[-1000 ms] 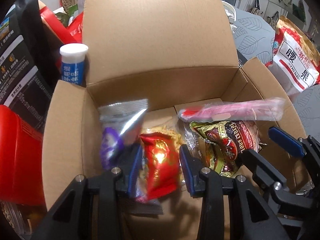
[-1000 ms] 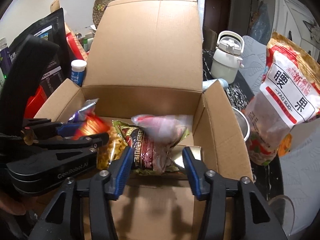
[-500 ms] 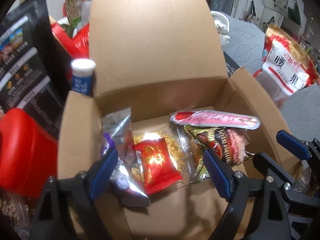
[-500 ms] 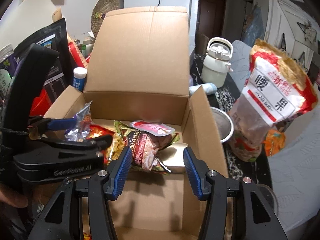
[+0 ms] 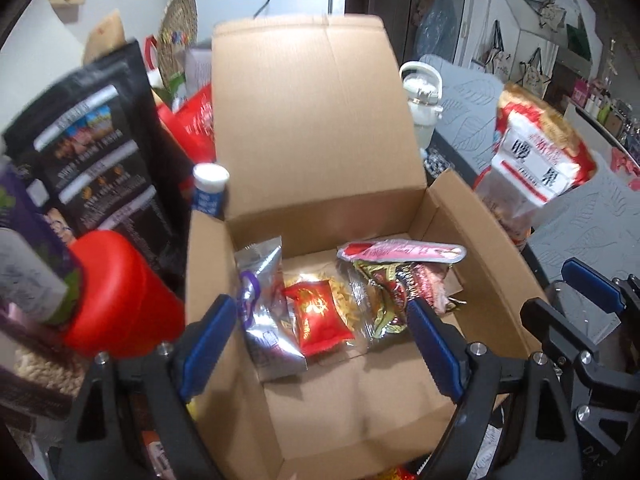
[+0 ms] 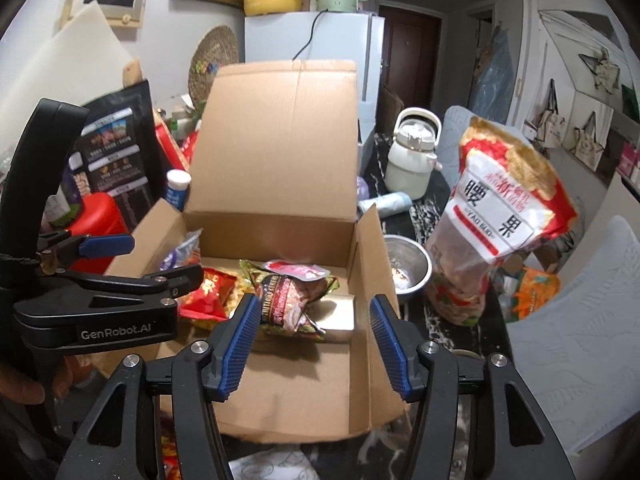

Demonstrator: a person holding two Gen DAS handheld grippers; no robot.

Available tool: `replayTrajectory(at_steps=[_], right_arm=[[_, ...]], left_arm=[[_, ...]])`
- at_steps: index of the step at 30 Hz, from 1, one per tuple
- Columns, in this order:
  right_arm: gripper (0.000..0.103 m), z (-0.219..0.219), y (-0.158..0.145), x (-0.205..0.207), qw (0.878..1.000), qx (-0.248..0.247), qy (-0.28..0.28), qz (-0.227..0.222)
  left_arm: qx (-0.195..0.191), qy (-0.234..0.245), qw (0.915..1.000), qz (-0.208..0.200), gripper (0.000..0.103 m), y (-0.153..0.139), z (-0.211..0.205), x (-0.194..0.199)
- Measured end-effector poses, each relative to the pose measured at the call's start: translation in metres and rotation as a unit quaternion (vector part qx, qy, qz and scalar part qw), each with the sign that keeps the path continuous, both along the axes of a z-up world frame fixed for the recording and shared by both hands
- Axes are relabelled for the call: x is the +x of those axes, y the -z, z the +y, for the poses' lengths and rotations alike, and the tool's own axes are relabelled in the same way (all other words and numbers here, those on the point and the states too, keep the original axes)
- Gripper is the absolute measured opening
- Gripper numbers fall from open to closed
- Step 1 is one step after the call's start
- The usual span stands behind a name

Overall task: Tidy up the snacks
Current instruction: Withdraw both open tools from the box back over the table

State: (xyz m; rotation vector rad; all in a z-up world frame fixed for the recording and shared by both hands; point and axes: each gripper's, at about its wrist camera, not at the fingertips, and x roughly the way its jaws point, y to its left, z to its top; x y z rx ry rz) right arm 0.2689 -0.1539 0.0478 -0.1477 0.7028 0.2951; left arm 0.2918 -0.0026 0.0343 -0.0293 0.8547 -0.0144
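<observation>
Releasing snacks into the open brown cardboard box [image 5: 472, 216], both grippers empty above it.

The left gripper [image 5: 320, 344], which a second ago pinched the small red foil snack packet [image 5: 318, 312], now stands wide and has lifted clear; the packet lies flat on the box floor, its long axis running toward the rear wall. The right gripper [image 6: 312, 344] is opening with nothing between its jaws. The slim pink sachet [image 5: 404, 250] lies crosswise atop the dark patterned bag [image 6: 288, 300]. Judged so, this placement looks finished.
</observation>
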Motion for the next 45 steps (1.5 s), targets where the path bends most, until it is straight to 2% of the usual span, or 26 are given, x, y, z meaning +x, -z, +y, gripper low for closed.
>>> replayTrajectory(at_steps=[7,10,12,16,21,26,31,45], right_arm=[[0.057,-0.002,-0.024,-0.026,1.0,0.006,-0.003,-0.027],[0.057,-0.003,-0.035,-0.038,0.999,0.008,-0.005,-0.039],[0.061,-0.003,-0.042,-0.048,0.999,0.011,-0.007,-0.049],[0.062,-0.005,-0.053,-0.065,0.998,0.016,-0.01,-0.064],[0.062,-0.006,-0.063,-0.088,0.997,0.019,-0.012,-0.079],[0.066,-0.006,-0.069,-0.111,0.996,0.022,-0.017,-0.087],[0.066,-0.006,-0.071,-0.136,0.995,0.022,-0.019,-0.094],[0.069,-0.002,-0.064,-0.206,0.994,0.029,-0.027,-0.104]], left_arm=[[0.004,0.008,0.9988,-0.048,0.088,-0.032,-0.004,-0.03],[-0.005,0.011,0.9977,-0.067,0.088,-0.048,-0.002,-0.048],[-0.008,0.007,0.9969,-0.078,0.088,-0.057,0.0,-0.058],[0.016,0.009,0.9944,-0.104,0.088,-0.072,-0.002,-0.078],[0.015,0.017,0.9924,-0.121,0.088,-0.085,-0.002,-0.103],[0.022,0.026,0.9899,-0.138,0.088,-0.092,-0.004,-0.129],[0.009,0.022,0.986,-0.165,0.088,-0.097,0.0,-0.161],[0.007,0.032,0.9878,-0.152,0.088,-0.083,0.005,-0.22]])
